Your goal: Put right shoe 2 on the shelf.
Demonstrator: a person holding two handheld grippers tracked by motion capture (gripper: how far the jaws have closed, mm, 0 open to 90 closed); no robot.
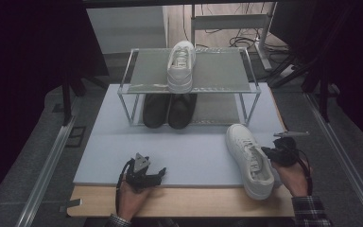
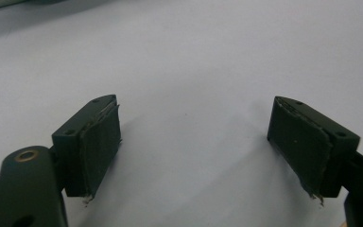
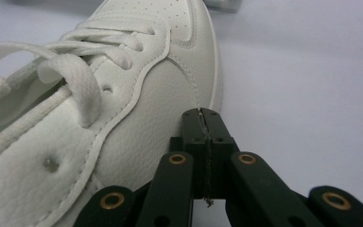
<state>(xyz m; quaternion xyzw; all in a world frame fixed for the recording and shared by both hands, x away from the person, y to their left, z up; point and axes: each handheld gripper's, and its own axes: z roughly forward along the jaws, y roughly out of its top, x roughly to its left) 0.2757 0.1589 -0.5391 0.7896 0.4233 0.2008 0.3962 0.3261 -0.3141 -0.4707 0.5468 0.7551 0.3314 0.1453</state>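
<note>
White leather sneaker with white laces and perforated toe, lying on the pale mat near the table's front right, right gripper jaws together, tips against its side, left gripper jaws apart, empty, above the mat

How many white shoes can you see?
2. One white shoe sits on the top shelf of the rack. The other white shoe lies on the mat by the right hand-held gripper. More could be hidden.
</note>
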